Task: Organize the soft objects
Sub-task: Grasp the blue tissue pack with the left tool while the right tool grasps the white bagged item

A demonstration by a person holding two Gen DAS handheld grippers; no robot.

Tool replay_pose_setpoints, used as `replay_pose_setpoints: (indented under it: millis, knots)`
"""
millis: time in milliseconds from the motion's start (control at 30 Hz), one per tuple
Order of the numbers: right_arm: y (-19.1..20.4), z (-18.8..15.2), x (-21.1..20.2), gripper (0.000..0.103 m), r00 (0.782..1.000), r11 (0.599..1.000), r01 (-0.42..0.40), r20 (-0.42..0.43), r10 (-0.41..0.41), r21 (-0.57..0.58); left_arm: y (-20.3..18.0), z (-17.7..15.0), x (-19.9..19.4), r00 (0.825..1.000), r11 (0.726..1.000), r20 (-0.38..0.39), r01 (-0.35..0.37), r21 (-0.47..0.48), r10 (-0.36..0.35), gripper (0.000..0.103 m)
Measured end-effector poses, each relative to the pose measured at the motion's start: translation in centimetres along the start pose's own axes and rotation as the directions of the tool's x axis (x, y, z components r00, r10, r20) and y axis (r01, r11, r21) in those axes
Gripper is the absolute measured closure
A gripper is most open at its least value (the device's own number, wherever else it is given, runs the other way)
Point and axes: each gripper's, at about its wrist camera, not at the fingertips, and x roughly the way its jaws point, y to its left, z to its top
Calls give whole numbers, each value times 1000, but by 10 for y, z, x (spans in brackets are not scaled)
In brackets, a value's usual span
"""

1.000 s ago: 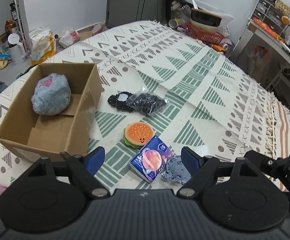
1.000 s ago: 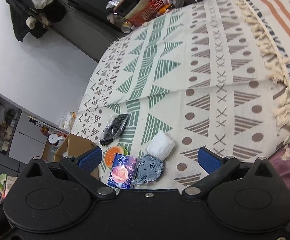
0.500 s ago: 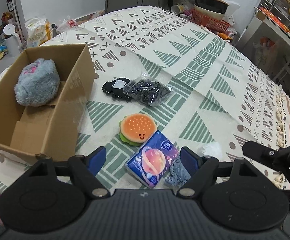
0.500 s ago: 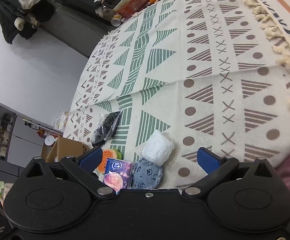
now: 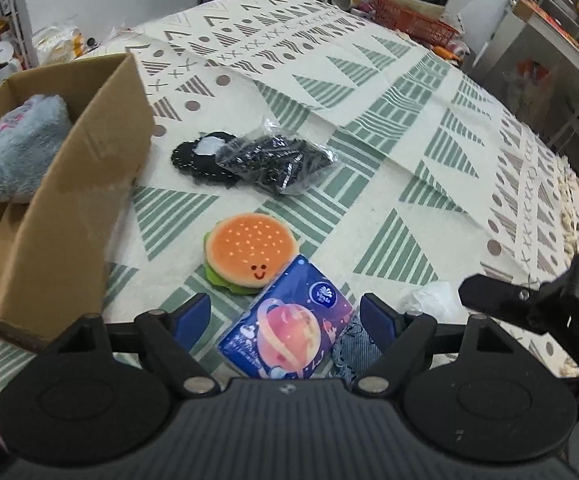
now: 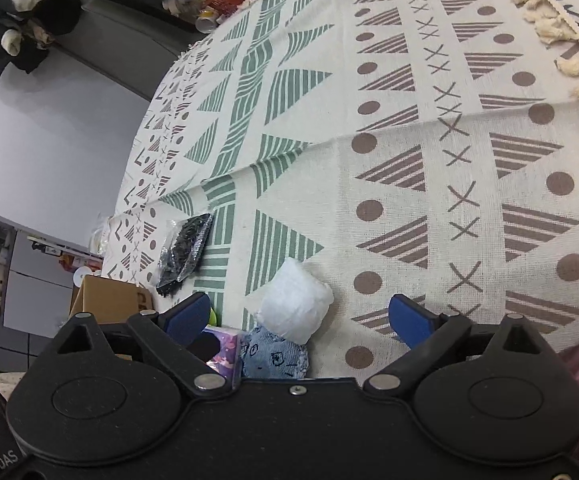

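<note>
On the patterned cloth lie a burger plush (image 5: 251, 258), a purple tissue pack (image 5: 289, 330) with a planet print, a blue denim plush (image 5: 355, 346), a white soft wad (image 5: 429, 300) and a black bagged item (image 5: 277, 162) over a black pad (image 5: 197, 156). A grey fluffy toy (image 5: 19, 154) sits in the cardboard box (image 5: 85, 184). My left gripper (image 5: 287, 314) hangs open just above the tissue pack. My right gripper (image 6: 303, 318) is open, the white wad (image 6: 293, 308) and denim plush (image 6: 275, 354) between its fingers; the tissue pack (image 6: 221, 350) is beside its left finger.
The cloth-covered table (image 6: 409, 128) has a tasselled fringe (image 6: 569, 48) at its right edge. An orange basket and containers (image 5: 409, 12) stand at the far end. The right gripper's body (image 5: 549, 304) shows at the right of the left wrist view.
Both grippers have come lower and closer to the cluster of items; the tissue pack now sits between the left fingers and the white wad between the right ones. Both stay open.
</note>
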Motion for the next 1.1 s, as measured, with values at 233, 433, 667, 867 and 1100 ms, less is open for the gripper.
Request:
replay_pose_setpoints:
  millis: [233,433,667,867,1100]
  knots:
    - [0,3,15,11,1000,1000,16,-22,-16,-1,-7,-11,7,998,995,-29,-59,82,61,22]
    - [2,3,20,12,999,999,24,-28,-25,-21,-9,-19,18,987,977,-52,-139,159,149,24]
    - [4,4,22,13,999,999,32,-17,-33,-40,-18,-23,17,984,954,-1,-175,243,180,24]
    - [9,3,25,38,999,996,40,-4,-41,-76,-25,-23,17,975,928,55,-221,299,215,24]
    - [11,0,18,65,1000,996,4,-11,-5,-90,-20,-22,7,983,951,65,-182,251,171,41]
